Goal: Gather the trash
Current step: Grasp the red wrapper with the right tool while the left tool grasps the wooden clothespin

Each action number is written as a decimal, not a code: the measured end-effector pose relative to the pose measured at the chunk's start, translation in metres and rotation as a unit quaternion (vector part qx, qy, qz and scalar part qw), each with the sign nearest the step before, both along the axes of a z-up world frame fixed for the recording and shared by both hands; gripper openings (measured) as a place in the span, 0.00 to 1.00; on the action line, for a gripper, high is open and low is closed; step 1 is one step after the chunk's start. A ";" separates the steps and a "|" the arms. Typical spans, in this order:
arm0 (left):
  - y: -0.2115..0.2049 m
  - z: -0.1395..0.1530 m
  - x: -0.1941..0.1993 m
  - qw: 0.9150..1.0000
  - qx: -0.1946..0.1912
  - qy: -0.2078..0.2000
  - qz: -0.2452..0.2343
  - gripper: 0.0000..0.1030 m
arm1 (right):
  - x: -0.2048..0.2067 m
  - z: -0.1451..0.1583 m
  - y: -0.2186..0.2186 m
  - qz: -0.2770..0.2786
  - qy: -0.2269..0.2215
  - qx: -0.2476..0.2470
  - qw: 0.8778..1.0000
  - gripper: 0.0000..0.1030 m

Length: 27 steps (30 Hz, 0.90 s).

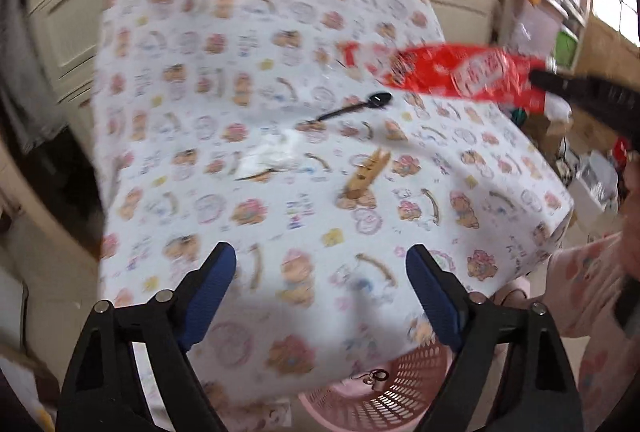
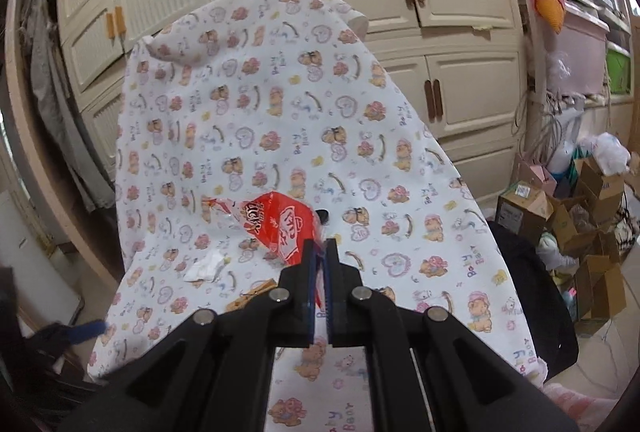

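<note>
A table with a white cloth covered in little bears fills the middle of the room. On the cloth lie a black spoon, a wooden peg and a scrap of white paper. A pink basket sits low, just past the near edge of the table. Cream cupboards stand behind, and cardboard boxes pile up on the floor at one side.

The right gripper is pinched tight on one end of a red wrapper. The wrapper is up in the air above the cloth, over the spoon. It is long and crinkly, and it sticks straight out from the fingertips, away from the gripper.

The left gripper has its blue fingers spread wide apart with nothing between them, above the near end of the table.
</note>
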<state>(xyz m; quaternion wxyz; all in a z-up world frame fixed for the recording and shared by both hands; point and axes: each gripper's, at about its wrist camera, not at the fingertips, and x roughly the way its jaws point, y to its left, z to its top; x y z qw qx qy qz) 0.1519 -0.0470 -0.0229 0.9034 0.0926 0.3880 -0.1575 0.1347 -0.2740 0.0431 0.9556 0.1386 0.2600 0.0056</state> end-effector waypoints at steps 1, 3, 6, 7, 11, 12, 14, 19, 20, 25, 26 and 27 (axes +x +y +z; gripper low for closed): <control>-0.006 -0.004 0.006 1.000 0.002 0.006 -0.002 0.79 | 0.001 0.000 -0.004 -0.002 0.002 0.006 1.000 0.03; -0.016 -0.011 0.020 1.000 -0.001 0.021 0.003 0.77 | 0.002 0.000 -0.008 -0.007 0.003 0.011 1.000 0.03; -0.026 -0.012 0.043 0.999 -0.014 0.029 0.012 0.77 | 0.004 -0.001 -0.012 -0.015 0.004 0.012 1.000 0.03; -0.028 -0.012 0.050 0.999 -0.011 0.026 0.014 0.75 | 0.005 -0.001 -0.012 -0.017 0.005 0.011 1.000 0.03; -0.036 -0.021 0.078 0.999 -0.011 0.043 0.003 0.61 | 0.009 -0.005 -0.015 -0.025 0.012 0.012 1.000 0.03; -0.037 -0.027 0.084 0.998 -0.016 0.054 0.003 0.55 | 0.010 -0.006 -0.016 -0.027 0.015 0.014 0.999 0.03; -0.042 -0.040 0.090 0.998 -0.017 0.068 0.000 0.50 | 0.012 -0.007 -0.017 -0.027 0.017 0.017 0.999 0.03; -0.055 -0.050 0.092 0.999 -0.002 0.041 -0.017 0.45 | 0.012 -0.010 -0.014 -0.025 0.020 0.016 0.999 0.03; -0.054 -0.051 0.092 0.999 -0.008 0.038 -0.015 0.40 | 0.012 -0.010 -0.014 -0.024 0.022 0.018 0.999 0.03; -0.057 -0.049 0.077 0.999 -0.012 0.038 -0.034 0.13 | 0.011 -0.010 -0.015 -0.022 0.021 0.016 0.999 0.03; -0.055 -0.049 0.074 0.999 -0.014 0.041 -0.027 0.12 | 0.010 -0.010 -0.016 -0.022 0.021 0.016 0.999 0.03; -0.052 -0.048 0.072 0.999 -0.019 0.047 -0.020 0.12 | 0.009 -0.009 -0.017 -0.022 0.022 0.016 0.999 0.03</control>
